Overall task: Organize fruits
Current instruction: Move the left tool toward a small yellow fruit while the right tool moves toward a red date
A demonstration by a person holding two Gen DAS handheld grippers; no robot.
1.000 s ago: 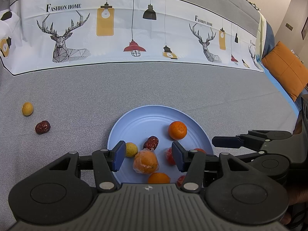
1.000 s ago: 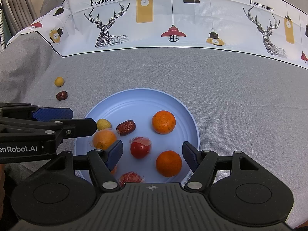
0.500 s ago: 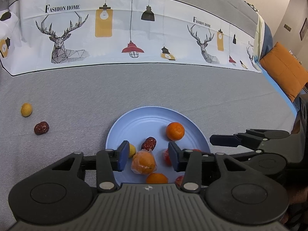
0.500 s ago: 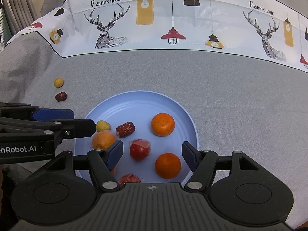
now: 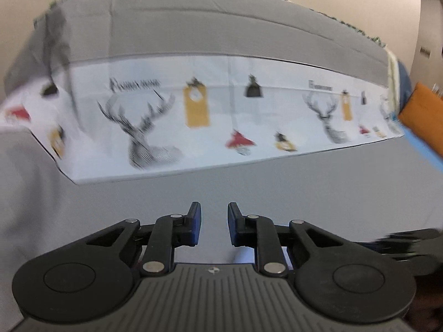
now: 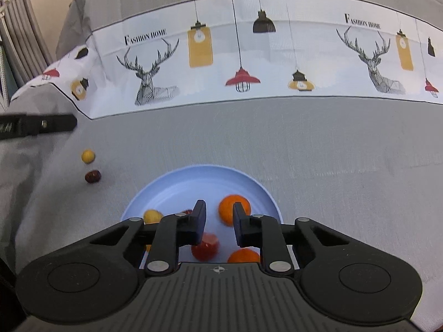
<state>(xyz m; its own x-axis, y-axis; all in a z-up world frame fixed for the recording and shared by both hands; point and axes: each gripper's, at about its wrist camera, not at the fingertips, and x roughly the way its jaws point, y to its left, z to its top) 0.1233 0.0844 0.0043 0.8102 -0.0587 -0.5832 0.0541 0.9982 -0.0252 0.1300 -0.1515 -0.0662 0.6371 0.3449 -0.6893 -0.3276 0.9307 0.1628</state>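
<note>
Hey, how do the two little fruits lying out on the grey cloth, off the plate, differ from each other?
The yellow fruit is pale golden and nearly round; the dark red fruit is deep maroon and looks a little more oblong. The yellow fruit lies farther from the camera, the dark red fruit nearer, closer to the blue plate. Both are small, sit loose on the grey cloth, apart from each other, with neither gripper touching them.

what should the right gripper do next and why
Probably open the right gripper again and lower it over one fruit, perhaps the orange just beyond its tips. Its jaws are shut with nothing between them, it hangs above the blue plate, and a yellow fruit and a dark red one lie off the plate.
</note>
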